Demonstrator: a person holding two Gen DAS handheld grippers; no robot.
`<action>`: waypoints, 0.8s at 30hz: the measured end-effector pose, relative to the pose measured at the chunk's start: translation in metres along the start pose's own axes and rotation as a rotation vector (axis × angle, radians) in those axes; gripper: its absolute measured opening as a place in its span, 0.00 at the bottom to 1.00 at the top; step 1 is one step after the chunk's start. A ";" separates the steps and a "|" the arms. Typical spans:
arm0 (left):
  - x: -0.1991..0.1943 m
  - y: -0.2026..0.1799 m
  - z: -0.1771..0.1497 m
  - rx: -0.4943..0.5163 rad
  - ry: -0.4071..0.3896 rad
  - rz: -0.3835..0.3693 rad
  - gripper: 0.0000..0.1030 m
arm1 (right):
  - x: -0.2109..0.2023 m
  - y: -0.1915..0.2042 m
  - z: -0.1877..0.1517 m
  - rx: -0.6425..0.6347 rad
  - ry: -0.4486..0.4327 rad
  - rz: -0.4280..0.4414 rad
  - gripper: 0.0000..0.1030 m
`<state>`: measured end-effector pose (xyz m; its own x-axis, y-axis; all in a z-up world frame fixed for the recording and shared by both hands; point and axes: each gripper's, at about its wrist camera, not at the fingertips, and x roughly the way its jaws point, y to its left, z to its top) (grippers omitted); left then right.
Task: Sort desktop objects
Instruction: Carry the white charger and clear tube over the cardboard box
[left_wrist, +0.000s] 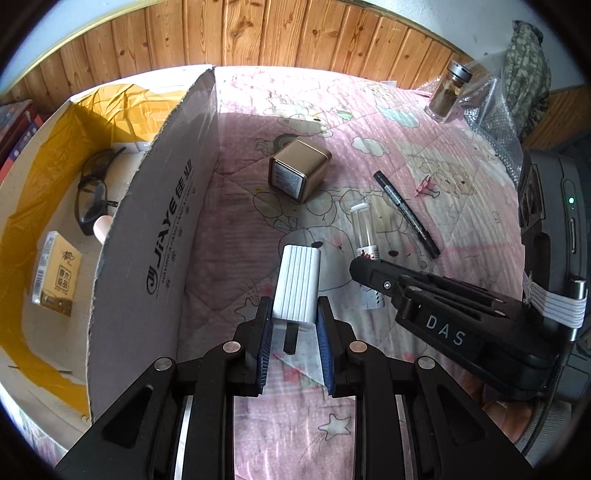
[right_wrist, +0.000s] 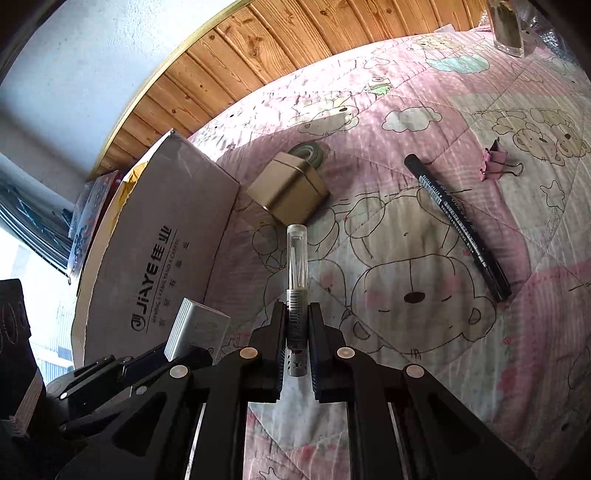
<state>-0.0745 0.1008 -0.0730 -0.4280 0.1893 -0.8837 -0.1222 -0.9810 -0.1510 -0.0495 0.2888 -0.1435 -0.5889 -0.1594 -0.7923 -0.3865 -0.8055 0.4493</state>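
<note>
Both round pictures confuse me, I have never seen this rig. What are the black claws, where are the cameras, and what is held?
Each claw is a hand-held two-finger gripper worked by a person; a fisheye camera on each looks along its fingers.

The left wrist view shows the left gripper shut on a white charger plug. The right gripper reaches in beside it.

The right wrist view shows the right gripper shut on a thin clear tube.

Below is a pink cartoon quilt. On it lie a gold tin, a black marker and a pink binder clip. An open cardboard box on the left holds glasses and a small yellow pack.
</note>
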 end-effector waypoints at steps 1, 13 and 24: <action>-0.006 0.001 -0.003 -0.002 -0.004 -0.003 0.22 | -0.003 0.005 -0.004 -0.021 -0.002 -0.008 0.12; -0.074 0.001 -0.040 -0.003 -0.079 -0.067 0.22 | -0.047 0.051 -0.056 -0.197 -0.060 -0.077 0.12; -0.125 0.028 -0.077 -0.051 -0.148 -0.109 0.22 | -0.071 0.087 -0.096 -0.235 -0.048 -0.020 0.12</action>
<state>0.0446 0.0462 -0.0004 -0.5425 0.2948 -0.7866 -0.1307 -0.9546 -0.2676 0.0271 0.1756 -0.0875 -0.6182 -0.1194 -0.7769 -0.2254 -0.9199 0.3208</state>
